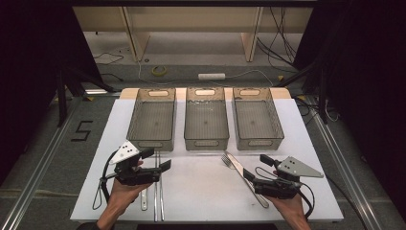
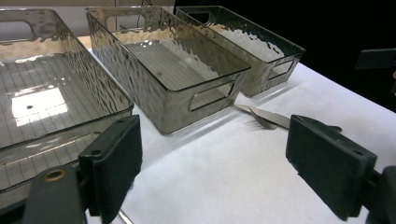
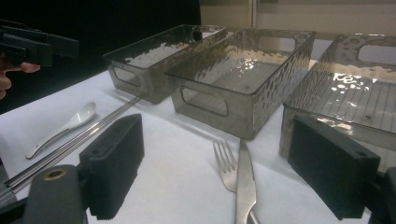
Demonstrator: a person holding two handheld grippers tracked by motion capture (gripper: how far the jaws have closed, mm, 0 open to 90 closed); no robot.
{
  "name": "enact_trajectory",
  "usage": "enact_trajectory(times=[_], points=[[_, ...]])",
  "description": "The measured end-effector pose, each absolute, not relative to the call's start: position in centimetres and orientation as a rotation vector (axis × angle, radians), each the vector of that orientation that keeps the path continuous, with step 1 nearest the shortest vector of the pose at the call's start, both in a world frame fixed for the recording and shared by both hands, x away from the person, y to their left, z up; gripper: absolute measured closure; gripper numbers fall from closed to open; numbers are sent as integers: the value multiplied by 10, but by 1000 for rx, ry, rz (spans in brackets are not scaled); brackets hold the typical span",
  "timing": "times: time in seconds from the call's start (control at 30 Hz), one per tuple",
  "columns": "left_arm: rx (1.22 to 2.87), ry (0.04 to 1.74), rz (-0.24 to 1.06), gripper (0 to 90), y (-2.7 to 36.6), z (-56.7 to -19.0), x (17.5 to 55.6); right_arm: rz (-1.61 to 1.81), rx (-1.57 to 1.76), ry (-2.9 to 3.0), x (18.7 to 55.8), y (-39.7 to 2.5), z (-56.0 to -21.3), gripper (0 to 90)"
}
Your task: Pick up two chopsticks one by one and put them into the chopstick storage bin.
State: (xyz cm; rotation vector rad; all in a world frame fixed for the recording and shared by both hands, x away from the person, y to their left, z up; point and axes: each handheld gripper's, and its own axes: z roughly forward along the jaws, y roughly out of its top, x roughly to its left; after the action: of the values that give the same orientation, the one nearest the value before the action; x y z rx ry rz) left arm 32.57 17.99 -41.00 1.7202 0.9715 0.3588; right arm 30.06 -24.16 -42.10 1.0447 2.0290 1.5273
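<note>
On the white table [image 1: 201, 187] the left hand-held gripper [image 1: 160, 160] hovers near the front left, its jaws apart with nothing between them, pointing right across the sheet. Under and just beside it lie one spoon [image 1: 143, 199] and two chopsticks [image 1: 158, 194], side by side and running front to back; in the right gripper view the spoon [image 3: 65, 127] shows a pale rounded bowl and a slim handle, and the chopsticks [image 3: 79, 140] show as thin metal rods laid together, reaching towards the left bin. Along the far half of the table stand three bins in a row, each clear smoky plastic with rippled walls, a ribbed floor and a handle slot at each end: the left bin [image 1: 152, 120], the middle bin [image 1: 206, 119] and the right bin [image 1: 257, 119], all with nothing in them. In front of the gap between the middle and right bins lie one fork [image 1: 229, 162] and one knife [image 1: 246, 179], both metal, touching along their length, the fork tines pointing at the bins and the knife running diagonally back to the right. The right hand-held gripper [image 1: 258, 165] is just beside the knife handle, its jaws apart and holding nothing, pointing left and away; in its own view the fork [image 3: 226, 168] and knife [image 3: 245, 186] lie between its open jaws.
</note>
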Motion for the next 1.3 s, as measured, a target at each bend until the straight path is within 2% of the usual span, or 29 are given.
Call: enact_trajectory(times=[0.33, 0.53, 0.67, 0.73, 0.83, 1.0, 1.17, 1.3], points=[[1775, 1009, 329, 183, 178, -409, 329, 1511, 1044, 2032, 300, -240, -421, 193], [1869, 1124, 338, 194, 176, -402, 334, 1498, 1046, 2047, 301, -240, -421, 207], [2024, 1211, 311, 215, 176, -399, 340, 1493, 1040, 2056, 301, -239, -421, 209], [2067, 1247, 328, 223, 176, -400, 341, 1485, 1038, 2065, 301, -238, -422, 209], [2102, 1293, 289, 250, 178, -401, 344, 1479, 1034, 2080, 301, -237, -422, 209], [2204, 1329, 271, 299, 176, -406, 347, 1466, 1028, 2099, 302, -235, -423, 209], [2318, 1344, 174, 333, 170, -421, 350, 1462, 1030, 2107, 302, -235, -424, 210], [2371, 1353, 151, 352, 166, -429, 350, 1457, 1026, 2116, 302, -234, -424, 210]])
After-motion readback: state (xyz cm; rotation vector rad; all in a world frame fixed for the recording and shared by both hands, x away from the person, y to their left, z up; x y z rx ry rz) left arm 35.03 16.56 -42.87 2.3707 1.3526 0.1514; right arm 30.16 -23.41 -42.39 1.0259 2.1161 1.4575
